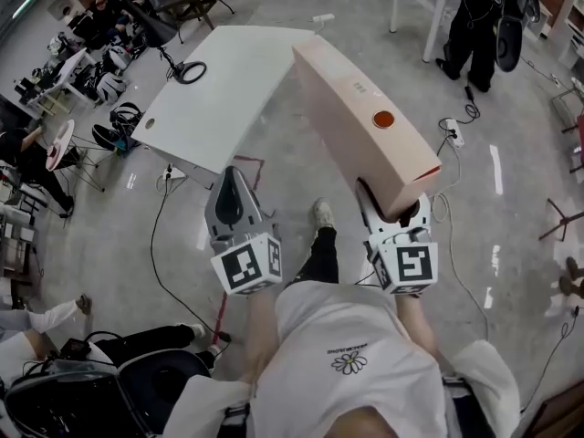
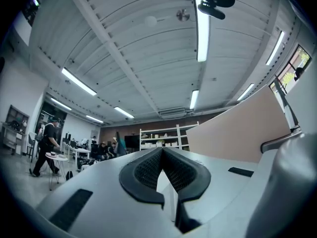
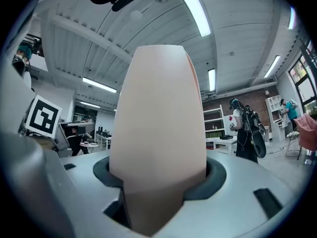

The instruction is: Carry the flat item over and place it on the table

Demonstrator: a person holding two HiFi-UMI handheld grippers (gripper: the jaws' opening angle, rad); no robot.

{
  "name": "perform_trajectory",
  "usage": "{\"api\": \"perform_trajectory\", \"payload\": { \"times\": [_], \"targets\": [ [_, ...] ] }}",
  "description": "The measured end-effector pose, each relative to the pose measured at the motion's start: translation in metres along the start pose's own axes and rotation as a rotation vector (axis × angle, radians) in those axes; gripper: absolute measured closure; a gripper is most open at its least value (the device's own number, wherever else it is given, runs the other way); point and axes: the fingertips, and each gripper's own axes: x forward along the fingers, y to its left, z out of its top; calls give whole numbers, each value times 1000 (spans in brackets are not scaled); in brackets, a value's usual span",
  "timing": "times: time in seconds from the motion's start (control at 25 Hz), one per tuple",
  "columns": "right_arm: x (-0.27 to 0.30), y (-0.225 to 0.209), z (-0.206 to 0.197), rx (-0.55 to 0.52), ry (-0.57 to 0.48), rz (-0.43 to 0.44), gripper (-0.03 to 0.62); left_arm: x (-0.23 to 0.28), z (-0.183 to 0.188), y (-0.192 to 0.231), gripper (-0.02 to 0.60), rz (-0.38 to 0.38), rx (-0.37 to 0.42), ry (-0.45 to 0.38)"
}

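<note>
Jaws of right gripper clamp the flat box endwise, its length pointing up toward the table; left gripper closed.

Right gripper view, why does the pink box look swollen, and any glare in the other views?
Right gripper view: the wide-angle lens bulges the box, clamped in the right tool close to the camera. Left gripper view: the ceiling light strip blows out white. Head view: lines bend near the edges; the floor carries pale reflections.
</note>
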Motion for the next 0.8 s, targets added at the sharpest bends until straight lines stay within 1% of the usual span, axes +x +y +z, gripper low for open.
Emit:
{"api": "perform_trajectory", "payload": {
  "times": [0.12, 0.28, 0.36, 0.44, 0.56, 0.8],
  "targets": [
    [20, -13, -10, 9, -21, -8, 299, 19, -8, 2, 566, 11, 17, -25],
    [70, -20, -17, 20, -51, -3, 299, 56, -15, 19, 566, 27, 45, -61],
    [88, -26, -16, 15, -71, 10, 299, 75, -22, 18, 566, 33, 51, -70],
    [110, -30, -18, 6, -75, 36, 299, 95, -31, 18, 566, 46, 41, -61],
    [157, -37, -23, -5, -57, 61, 299, 142, -43, 20, 566, 56, 36, -48],
    [244, -78, -18, 3, -50, 104, 299, 244, -50, -3, 566, 48, 48, -34]
  ]
}}
